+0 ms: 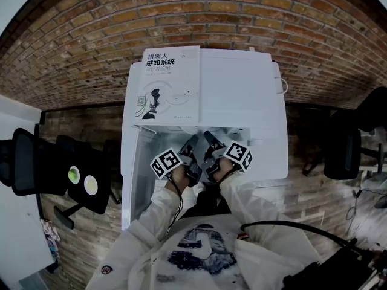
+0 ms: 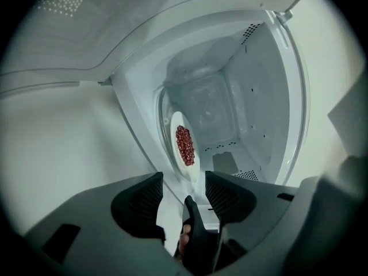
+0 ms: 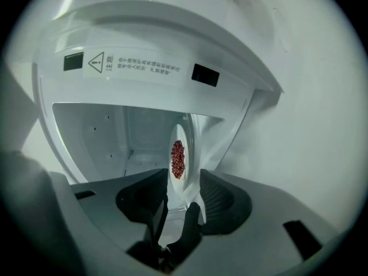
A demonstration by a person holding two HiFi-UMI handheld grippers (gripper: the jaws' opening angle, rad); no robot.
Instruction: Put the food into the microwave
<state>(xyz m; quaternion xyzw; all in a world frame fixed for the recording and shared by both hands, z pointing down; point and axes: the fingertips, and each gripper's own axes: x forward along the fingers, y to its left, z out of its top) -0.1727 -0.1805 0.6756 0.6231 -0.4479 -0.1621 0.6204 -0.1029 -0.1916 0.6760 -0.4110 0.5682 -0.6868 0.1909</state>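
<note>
Left gripper [image 2: 184, 177], jaws wide, right gripper [image 3: 183, 177], jaws wide, edge of round white plate [image 3: 185, 191] between them, unclamped, red grainy food [image 3: 177, 158] centre frame, smooth white microwave [image 3: 103, 131].

A book [image 1: 171, 83] lies atop the microwave [image 1: 242, 95], plate [image 2: 188, 170] inside.

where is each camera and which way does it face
Head view: on the person's head, looking down on the boxy white microwave; shows white sleeves, left gripper, right gripper.
Left gripper view: on that gripper, facing into the cavity; dark jaws apart.
Right gripper view: on that gripper, facing into the cavity; jaws apart.
Both gripper views share the round white plate of red food.
</note>
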